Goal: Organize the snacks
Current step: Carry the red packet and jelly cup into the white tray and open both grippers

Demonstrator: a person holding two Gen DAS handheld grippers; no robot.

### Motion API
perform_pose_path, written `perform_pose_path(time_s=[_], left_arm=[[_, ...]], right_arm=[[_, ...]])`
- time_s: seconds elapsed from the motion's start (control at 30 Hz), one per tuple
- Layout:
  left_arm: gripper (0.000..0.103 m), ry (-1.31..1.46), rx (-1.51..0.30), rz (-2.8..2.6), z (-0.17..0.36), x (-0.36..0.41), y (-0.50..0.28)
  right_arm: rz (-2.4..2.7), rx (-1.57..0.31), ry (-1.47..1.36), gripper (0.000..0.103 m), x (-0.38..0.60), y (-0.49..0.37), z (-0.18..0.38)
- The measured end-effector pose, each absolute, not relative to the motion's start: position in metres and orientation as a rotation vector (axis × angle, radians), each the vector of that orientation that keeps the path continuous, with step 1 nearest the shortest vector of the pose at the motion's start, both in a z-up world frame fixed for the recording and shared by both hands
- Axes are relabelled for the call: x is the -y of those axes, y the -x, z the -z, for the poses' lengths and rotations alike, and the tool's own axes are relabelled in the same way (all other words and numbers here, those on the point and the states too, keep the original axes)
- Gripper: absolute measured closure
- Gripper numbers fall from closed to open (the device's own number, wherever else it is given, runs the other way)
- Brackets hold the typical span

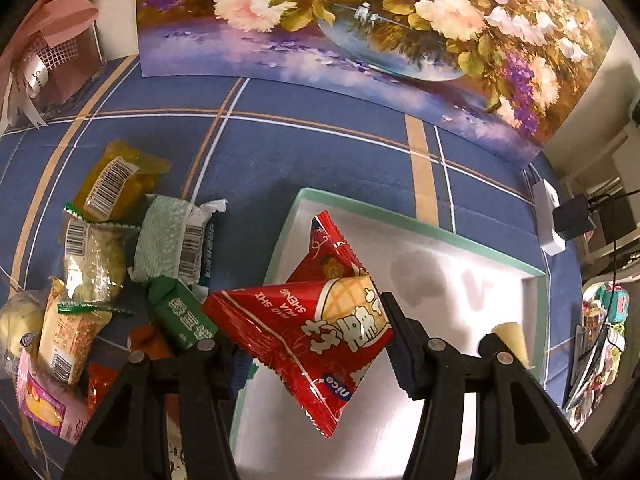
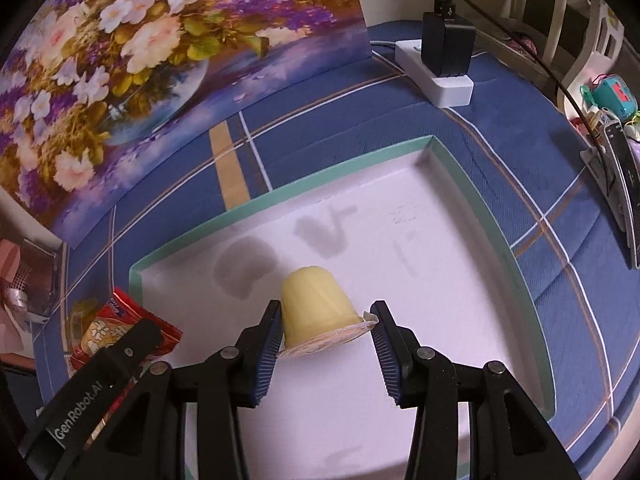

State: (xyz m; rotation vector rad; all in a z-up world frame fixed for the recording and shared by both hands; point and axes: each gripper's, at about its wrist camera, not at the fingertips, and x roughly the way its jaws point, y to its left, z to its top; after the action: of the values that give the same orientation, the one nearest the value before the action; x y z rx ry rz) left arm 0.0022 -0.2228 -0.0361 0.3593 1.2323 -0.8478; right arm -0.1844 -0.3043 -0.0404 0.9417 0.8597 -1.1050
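Observation:
My left gripper [image 1: 308,344] is shut on a red snack packet [image 1: 320,332], which hangs above the left part of a white tray with a green rim [image 1: 400,224]. Over the same tray [image 2: 280,196], my right gripper [image 2: 326,320] is shut on a pale yellow jelly cup [image 2: 316,304], held upside down with its foil lid toward the camera. The cup's tip [image 1: 514,340] shows at the right of the left wrist view. In the right wrist view the red packet [image 2: 120,320] shows at the lower left. The tray floor below is bare.
A pile of several snack packets [image 1: 104,264] lies on the blue checked cloth [image 1: 320,152] left of the tray. A flower painting [image 1: 360,20] leans at the back. A white power strip with a black adapter [image 2: 444,64] sits behind the tray. A pink gift box [image 1: 52,52] stands far left.

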Motion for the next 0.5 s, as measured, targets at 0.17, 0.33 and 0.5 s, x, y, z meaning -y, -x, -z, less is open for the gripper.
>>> perform_pose_path(time_s=[0.17, 0.33, 0.5], left_arm=[[0.041, -0.342, -1.241, 0.843, 0.034, 0.218, -0.006], [0.03, -0.317, -1.252, 0.859, 0.027, 0.212, -0.006], [0.021, -0.312, -1.223, 0.829, 0.014, 0.203, -0.008]], right_arm=[[1.107, -0.856, -0.932, 0.056, 0.308, 0.185, 0.039], [1.089, -0.867, -0.931, 0.055, 0.307, 0.184, 0.039], [1.087, -0.865, -0.903, 0.046, 0.304, 0.186, 0.033]])
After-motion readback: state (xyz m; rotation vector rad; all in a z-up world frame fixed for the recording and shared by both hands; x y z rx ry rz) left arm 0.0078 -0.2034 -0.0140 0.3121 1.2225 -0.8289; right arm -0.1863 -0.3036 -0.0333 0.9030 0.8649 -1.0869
